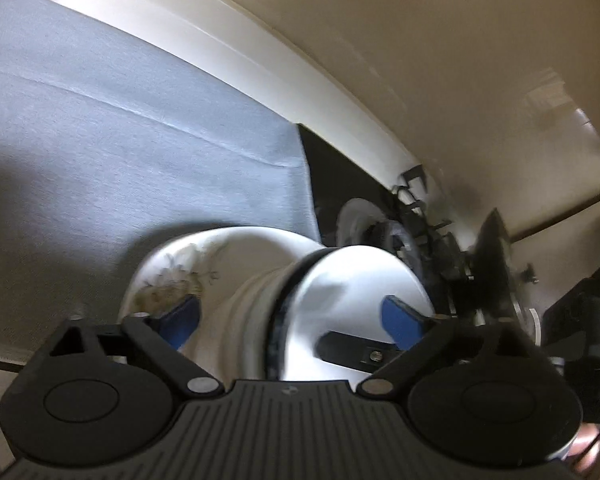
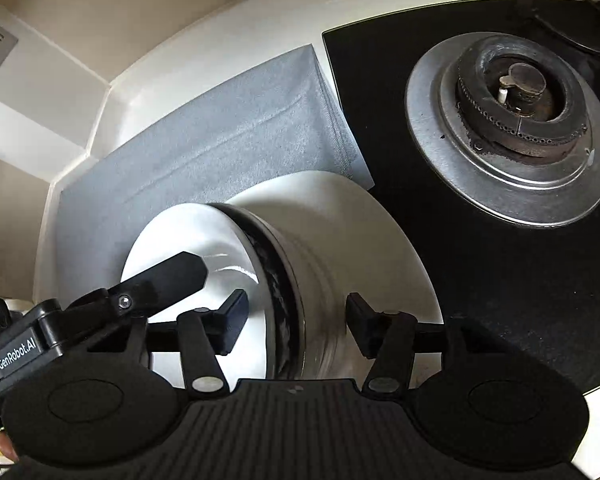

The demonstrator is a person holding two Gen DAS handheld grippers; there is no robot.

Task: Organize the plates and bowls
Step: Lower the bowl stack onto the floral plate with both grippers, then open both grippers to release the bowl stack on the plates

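One burner (image 2: 512, 120) beside grey cloth (image 2: 220, 148)

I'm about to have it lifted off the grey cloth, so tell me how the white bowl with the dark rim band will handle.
The bowl looks like glazed ceramic: probably stiff, breakable if knocked against the plate beside it. Its glossy inside suggests pads could slip. The right gripper straddles its wall without clearly pressing, so it may tip.

Left claw (image 1: 296, 316) pitched down, blue pads spread wide, gripping nothing. Right claw (image 2: 296, 324) pointing steeply down, jaws partly apart, pads clear.
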